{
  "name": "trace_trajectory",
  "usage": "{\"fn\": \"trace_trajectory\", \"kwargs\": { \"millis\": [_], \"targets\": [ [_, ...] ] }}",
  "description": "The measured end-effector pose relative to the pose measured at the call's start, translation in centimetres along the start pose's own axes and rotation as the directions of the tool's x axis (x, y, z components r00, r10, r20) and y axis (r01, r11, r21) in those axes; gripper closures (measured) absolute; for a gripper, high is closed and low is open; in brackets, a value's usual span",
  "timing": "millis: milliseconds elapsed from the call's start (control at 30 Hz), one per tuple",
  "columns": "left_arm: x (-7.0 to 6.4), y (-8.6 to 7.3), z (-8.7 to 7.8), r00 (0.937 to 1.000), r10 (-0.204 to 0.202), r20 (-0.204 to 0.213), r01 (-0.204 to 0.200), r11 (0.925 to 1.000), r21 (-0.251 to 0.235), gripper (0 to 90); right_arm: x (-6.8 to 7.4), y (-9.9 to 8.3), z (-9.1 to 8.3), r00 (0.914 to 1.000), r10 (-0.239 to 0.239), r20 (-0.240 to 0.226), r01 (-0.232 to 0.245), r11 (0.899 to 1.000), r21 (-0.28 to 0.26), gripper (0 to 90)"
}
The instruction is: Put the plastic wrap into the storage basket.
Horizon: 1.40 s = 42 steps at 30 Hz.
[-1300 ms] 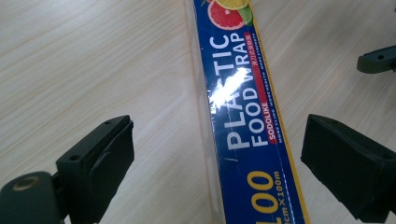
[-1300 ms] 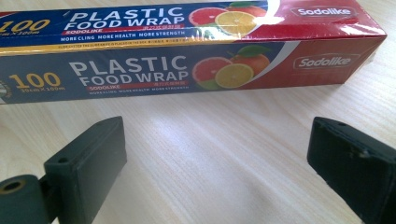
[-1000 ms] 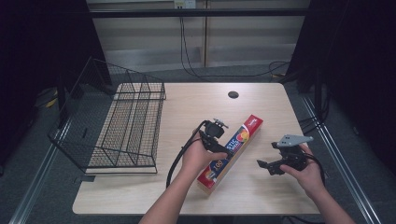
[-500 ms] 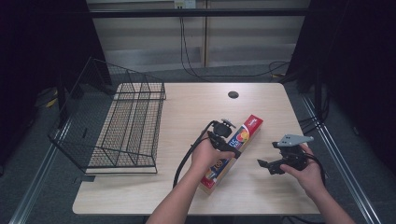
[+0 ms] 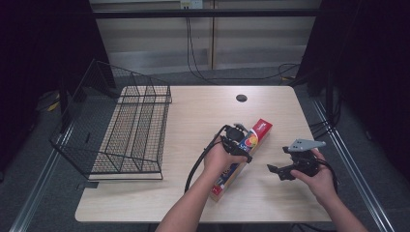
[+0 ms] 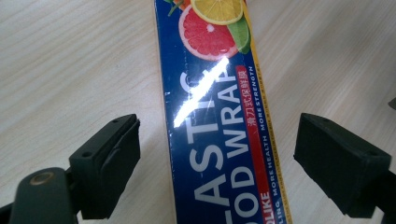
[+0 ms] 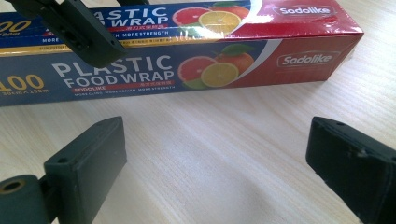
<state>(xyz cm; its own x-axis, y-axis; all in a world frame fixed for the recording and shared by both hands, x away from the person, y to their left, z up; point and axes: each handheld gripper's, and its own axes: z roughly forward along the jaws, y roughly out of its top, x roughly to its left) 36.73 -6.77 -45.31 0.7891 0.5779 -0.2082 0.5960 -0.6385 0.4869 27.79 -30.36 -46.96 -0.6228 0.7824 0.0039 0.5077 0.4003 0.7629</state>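
A long plastic food wrap box [image 5: 259,129], blue with a red end and citrus pictures, lies diagonally on the wooden table [image 5: 193,111]. My left gripper [image 5: 238,141] hovers over the box's middle. In the left gripper view it [image 6: 219,140] is open, one jaw on each side of the box [image 6: 210,93], neither touching it. My right gripper [image 5: 276,172] is to the right of the box, low over the table. In the right gripper view it [image 7: 210,144] stands open over bare wood, facing the box's long side [image 7: 187,65].
A black wire basket [image 5: 130,130] sits on the table's left part, its near end at the front-left. A round cable hole [image 5: 241,98] is at the back centre. One jaw of the left gripper [image 7: 79,28] shows at the upper left of the right gripper view.
My left hand and gripper have moved right, from beside the box to over its middle, jaws now straddling it. The right gripper and the box have stayed put.
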Motion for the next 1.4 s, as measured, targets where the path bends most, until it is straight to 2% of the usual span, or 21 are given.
{"fn": "trace_trajectory", "kwargs": {
  "millis": [133,200,233,300,333,400,433,667,767,867,1067,1233,1300,1400],
  "targets": [
    [0.0,0.3,0.1,0.9999,0.010,0.013,-0.010,0.9999,0.000,18.7,0.1,0.1,0.0,1.0000,0.000,0.004,0.000,1.000,-0.004,4.8],
    [-0.2,0.3,0.3,0.9999,-0.004,0.011,0.004,0.9998,-0.019,21.2,0.1,0.1,0.0,1.0000,-0.001,0.006,0.001,1.000,-0.006,4.8],
    [-0.2,0.4,0.2,0.9998,0.018,0.003,-0.018,0.9998,-0.004,21.6,0.0,0.1,0.0,1.0000,0.000,0.008,0.000,1.000,-0.007,4.8],
    [-0.2,0.4,0.3,0.9997,0.020,0.013,-0.019,0.9997,-0.018,22.3,0.0,0.1,0.0,0.9999,0.000,0.013,0.000,1.000,-0.009,4.8],
    [-0.4,0.4,0.4,0.9993,0.036,0.008,-0.036,0.9992,-0.015,25.2,0.0,0.1,-0.1,0.9999,0.006,0.010,-0.006,1.000,-0.011,4.8],
    [-0.4,0.4,0.4,0.9994,0.034,-0.001,-0.034,0.9993,-0.013,27.1,0.0,0.1,-0.1,0.9999,0.008,0.012,-0.007,1.000,-0.011,4.8],
    [-0.5,0.5,0.4,0.9998,0.017,-0.007,-0.017,0.9997,-0.016,27.2,0.0,0.1,-0.1,0.9999,0.007,0.012,-0.007,1.000,-0.011,4.8],
    [-0.5,0.6,0.6,1.0000,-0.003,-0.008,0.003,0.9999,-0.015,27.1,0.0,0.1,-0.1,0.9999,-0.001,0.010,0.001,1.000,-0.010,4.8],
    [-0.6,0.8,0.9,0.9997,-0.020,-0.012,0.020,0.9998,-0.003,26.6,0.0,0.1,-0.1,0.9999,0.007,0.009,-0.007,1.000,-0.008,4.8],
    [-0.6,0.8,1.0,0.9997,-0.019,-0.016,0.020,0.9998,0.002,26.9,0.0,0.1,-0.1,1.0000,0.000,0.010,0.000,1.000,-0.010,4.8],
    [-0.5,1.1,1.3,0.9983,-0.046,-0.036,0.047,0.9986,0.024,31.7,0.1,0.1,0.0,1.0000,0.001,0.006,-0.001,1.000,-0.004,4.8],
    [-0.4,1.4,1.4,0.9957,-0.083,-0.040,0.085,0.9951,0.051,33.4,0.1,0.1,0.0,1.0000,0.001,0.006,-0.001,1.000,-0.007,4.8],
    [-0.5,1.6,1.6,0.9960,-0.070,-0.056,0.073,0.9957,0.057,36.0,0.1,0.1,0.1,1.0000,-0.002,0.005,0.002,1.000,-0.005,4.8],
    [-0.3,1.6,1.5,0.9962,-0.071,-0.050,0.074,0.9945,0.074,37.3,0.2,0.1,0.1,0.9999,-0.010,0.005,0.010,1.000,-0.007,4.9]
  ]
}}
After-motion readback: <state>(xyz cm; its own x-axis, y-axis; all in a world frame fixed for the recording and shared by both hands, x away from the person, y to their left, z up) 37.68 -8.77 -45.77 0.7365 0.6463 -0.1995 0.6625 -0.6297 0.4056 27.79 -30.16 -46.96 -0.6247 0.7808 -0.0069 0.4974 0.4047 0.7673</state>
